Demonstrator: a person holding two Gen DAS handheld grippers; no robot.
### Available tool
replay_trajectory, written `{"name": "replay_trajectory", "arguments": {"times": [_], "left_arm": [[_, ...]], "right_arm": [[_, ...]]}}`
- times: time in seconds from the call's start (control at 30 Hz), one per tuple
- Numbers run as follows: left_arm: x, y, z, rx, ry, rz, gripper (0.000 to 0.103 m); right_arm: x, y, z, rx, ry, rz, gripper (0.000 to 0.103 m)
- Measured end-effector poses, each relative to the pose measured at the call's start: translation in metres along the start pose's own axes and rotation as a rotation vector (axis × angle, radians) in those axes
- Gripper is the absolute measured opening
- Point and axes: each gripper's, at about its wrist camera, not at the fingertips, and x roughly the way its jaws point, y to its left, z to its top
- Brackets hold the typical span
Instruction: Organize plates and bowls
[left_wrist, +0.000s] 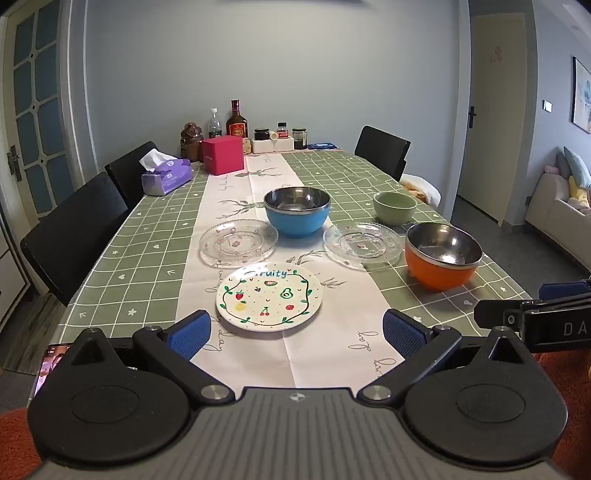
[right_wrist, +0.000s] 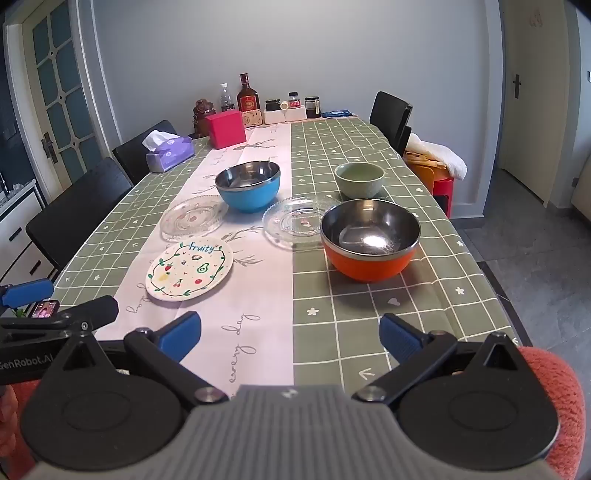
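Note:
A white plate with fruit drawings lies nearest on the table runner. Behind it lie two clear glass plates, one left and one right. A blue bowl, a green bowl and an orange bowl stand upright and empty. My left gripper is open and empty, just short of the fruit plate. My right gripper is open and empty, short of the orange bowl.
The table has a green checked cloth. At its far end stand a tissue box, a pink box and bottles and jars. Black chairs stand on the left and one at the far right.

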Motion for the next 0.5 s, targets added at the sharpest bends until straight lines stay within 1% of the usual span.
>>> {"name": "replay_trajectory", "arguments": {"times": [0.5], "left_arm": [[0.0019, -0.0029, -0.0042, -0.005, 0.008, -0.012, 0.103]], "right_arm": [[0.0018, 0.0044, 0.0015, -0.031, 0.005, -0.002, 0.100]]}}
